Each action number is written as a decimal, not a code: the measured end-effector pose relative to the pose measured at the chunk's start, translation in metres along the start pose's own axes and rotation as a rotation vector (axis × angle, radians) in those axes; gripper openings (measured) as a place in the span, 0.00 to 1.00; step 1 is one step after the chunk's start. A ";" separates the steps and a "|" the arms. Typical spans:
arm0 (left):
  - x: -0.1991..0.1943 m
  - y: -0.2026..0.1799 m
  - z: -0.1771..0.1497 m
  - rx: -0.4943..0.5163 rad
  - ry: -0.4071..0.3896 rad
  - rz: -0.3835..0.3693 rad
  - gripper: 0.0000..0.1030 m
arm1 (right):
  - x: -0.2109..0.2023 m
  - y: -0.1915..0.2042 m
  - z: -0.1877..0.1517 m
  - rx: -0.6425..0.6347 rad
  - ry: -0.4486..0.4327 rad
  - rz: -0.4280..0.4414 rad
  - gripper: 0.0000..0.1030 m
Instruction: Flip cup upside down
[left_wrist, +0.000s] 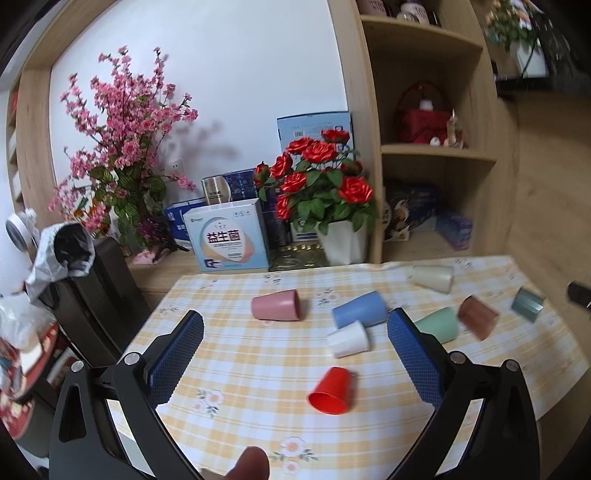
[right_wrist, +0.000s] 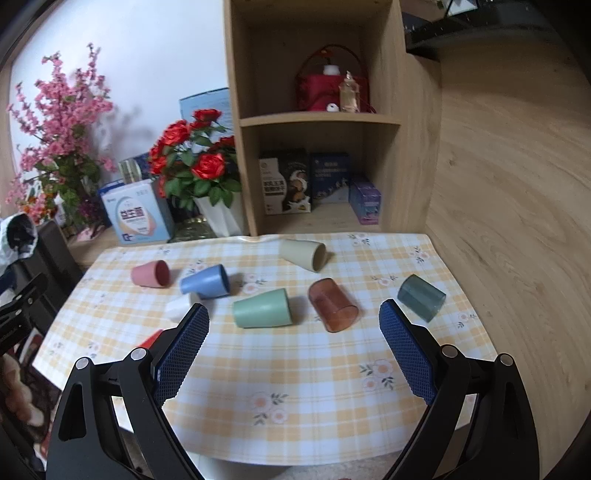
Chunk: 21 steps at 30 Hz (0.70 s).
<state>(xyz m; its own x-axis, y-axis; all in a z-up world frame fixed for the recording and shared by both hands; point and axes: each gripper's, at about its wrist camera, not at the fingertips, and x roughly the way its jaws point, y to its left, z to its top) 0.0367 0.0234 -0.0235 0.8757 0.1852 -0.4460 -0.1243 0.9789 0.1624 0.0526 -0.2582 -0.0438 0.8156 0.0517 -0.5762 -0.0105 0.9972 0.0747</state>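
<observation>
From the left wrist: left gripper (left_wrist: 295, 325) spread wide and empty above the checked tablecloth (left_wrist: 258, 369), probably lined up for the red cup (left_wrist: 331, 390) lying nearest on its side, mouth toward the camera, long axis running near to far. From the right wrist: right gripper (right_wrist: 293, 319) likewise parted and empty, green cup (right_wrist: 263, 308) and brown cup (right_wrist: 333, 305) on their sides between its fingers, the brown mouth near-right.

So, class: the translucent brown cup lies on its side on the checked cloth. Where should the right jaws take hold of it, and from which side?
Grip the translucent brown cup across the middle of its round wall, coming down from above. It lies on its side, open mouth toward the camera, so a finger can likely pass each side. The right gripper is open and the green cup lies apart on its left.
</observation>
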 end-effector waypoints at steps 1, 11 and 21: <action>0.007 0.000 -0.002 0.012 0.011 -0.024 0.94 | 0.007 -0.005 0.001 0.002 0.013 0.008 0.88; 0.060 0.032 -0.012 -0.080 0.025 -0.119 0.94 | 0.071 -0.014 -0.001 -0.015 0.126 0.047 0.88; 0.100 0.042 -0.028 -0.067 0.099 -0.110 0.94 | 0.113 -0.007 -0.019 0.069 0.208 0.104 0.88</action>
<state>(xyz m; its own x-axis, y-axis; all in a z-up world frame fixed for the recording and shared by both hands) 0.1063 0.0858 -0.0855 0.8357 0.0812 -0.5432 -0.0641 0.9967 0.0503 0.1342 -0.2579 -0.1250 0.6757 0.1715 -0.7170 -0.0433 0.9801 0.1937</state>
